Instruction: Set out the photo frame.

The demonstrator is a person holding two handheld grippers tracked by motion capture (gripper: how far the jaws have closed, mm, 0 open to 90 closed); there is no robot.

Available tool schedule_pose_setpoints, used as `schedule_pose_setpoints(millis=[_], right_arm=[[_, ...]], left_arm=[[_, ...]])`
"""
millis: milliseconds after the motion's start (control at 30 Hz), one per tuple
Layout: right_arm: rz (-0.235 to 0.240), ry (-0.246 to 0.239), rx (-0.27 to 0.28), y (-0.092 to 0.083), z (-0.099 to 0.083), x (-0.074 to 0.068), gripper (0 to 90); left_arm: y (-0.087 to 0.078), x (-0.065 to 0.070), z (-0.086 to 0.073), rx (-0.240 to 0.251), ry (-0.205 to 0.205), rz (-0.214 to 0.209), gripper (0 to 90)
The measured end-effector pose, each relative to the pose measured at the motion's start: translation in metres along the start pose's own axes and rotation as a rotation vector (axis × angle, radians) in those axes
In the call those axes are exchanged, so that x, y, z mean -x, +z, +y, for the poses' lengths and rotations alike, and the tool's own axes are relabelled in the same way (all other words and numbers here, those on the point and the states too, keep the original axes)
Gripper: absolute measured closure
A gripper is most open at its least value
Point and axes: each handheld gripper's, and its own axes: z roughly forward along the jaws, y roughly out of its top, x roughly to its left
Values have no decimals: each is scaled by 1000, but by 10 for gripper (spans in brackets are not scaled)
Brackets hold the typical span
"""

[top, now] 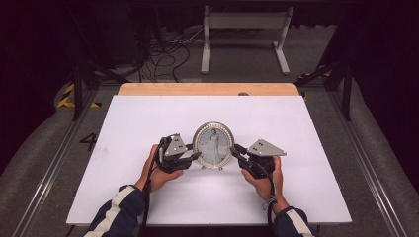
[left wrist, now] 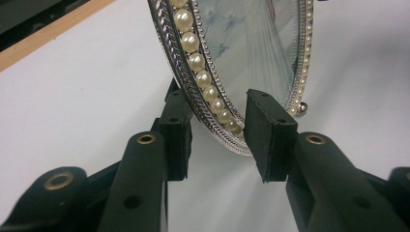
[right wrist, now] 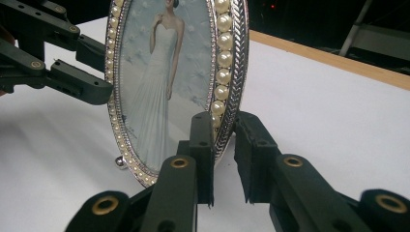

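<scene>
Pearl-edged and silver, an oval picture frame [top: 213, 145] is held upright near the middle of the white table [top: 128, 123]. Its left rim is straddled by the left gripper [left wrist: 220, 130], whose pads look closed on it. Its right rim is clamped between the jaws of the right gripper [right wrist: 223, 140].

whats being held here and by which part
The oval picture frame, upright on the white table. The left gripper and right gripper each straddle its pearl-studded rim low on opposite sides; whether the pads actually press cannot be told.
</scene>
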Motion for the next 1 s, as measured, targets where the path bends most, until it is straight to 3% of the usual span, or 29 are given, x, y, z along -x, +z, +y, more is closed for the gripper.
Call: schedule_pose_setpoints(millis=[567,1000], right_arm=[[-16,-74,-22,-1,1,-2,746],[-3,-116,-52,-2,1,-3,634]], left_arm=[[-2,0,0,3,14,-1,638],[-9,3,0,12,49,4,552]])
